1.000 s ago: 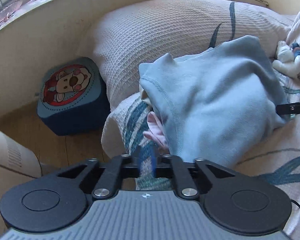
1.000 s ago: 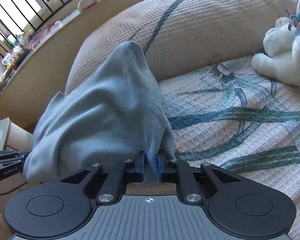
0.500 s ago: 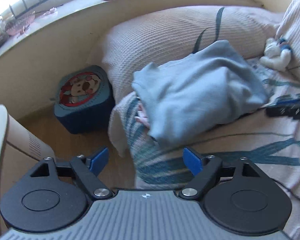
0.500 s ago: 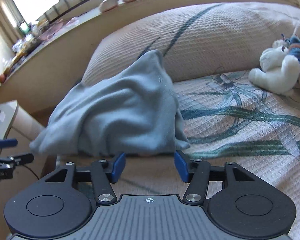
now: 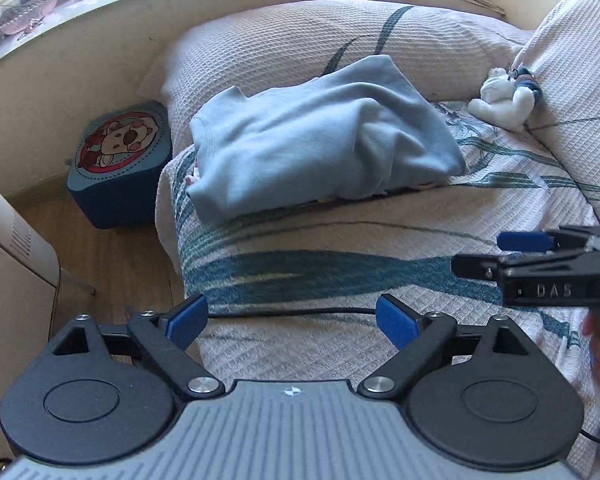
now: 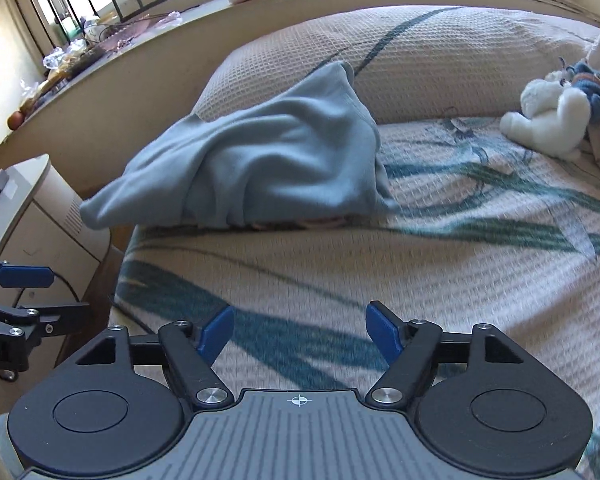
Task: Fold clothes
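Left wrist view: garment dropped on bed, both grippers empty

Light blue garment [image 5: 316, 144] lies bunched on patterned bedspread [image 5: 340, 248], leaning against pillow [image 5: 300, 44], something pink peeking from under it; left gripper [image 5: 292, 320] jaws just spread wide, nothing between; right gripper [image 6: 300, 334] jaws also just opened, empty, well short of garment; black cable [image 5: 292, 312] on spread just past left fingertips; plush toy [image 6: 556, 116] right; cartoon stool [image 5: 120, 160] on floor left; no containers seen.

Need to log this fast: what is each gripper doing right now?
Left gripper: open, empty, jaws just opening.
Right gripper: open, empty, jaws just opening; blue garment lies free.
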A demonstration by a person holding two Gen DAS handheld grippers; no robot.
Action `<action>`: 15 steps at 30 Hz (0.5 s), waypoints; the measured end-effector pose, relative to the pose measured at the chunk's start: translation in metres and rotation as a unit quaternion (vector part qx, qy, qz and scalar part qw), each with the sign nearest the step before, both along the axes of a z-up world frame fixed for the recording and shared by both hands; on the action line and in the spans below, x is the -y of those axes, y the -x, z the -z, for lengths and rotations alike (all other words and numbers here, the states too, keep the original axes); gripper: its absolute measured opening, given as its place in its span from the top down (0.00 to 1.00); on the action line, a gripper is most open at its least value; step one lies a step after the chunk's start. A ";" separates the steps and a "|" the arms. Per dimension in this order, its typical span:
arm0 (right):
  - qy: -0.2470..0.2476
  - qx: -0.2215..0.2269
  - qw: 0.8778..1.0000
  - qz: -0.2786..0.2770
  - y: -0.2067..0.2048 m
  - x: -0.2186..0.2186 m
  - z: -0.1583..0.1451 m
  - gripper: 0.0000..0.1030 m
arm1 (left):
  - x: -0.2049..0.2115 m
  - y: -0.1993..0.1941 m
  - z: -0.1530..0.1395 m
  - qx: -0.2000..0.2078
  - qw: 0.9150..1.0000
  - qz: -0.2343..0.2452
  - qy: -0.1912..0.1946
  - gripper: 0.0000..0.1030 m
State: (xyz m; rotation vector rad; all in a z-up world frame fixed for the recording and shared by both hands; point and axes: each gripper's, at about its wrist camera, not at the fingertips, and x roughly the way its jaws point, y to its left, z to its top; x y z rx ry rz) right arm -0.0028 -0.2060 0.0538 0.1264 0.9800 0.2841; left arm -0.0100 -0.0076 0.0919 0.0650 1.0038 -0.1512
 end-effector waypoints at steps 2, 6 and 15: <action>0.004 -0.004 1.000 -0.002 0.007 -0.001 0.005 0.25 | 0.002 0.003 0.005 0.002 1.000 -0.007 0.005 0.09; 0.024 -0.011 1.000 -0.011 0.019 -0.008 0.019 0.24 | -0.001 0.002 0.016 0.008 0.999 -0.032 0.020 0.04; 0.070 0.020 0.997 -0.021 0.035 -0.034 0.037 0.01 | 0.008 -0.011 0.043 0.003 0.998 -0.038 0.049 0.04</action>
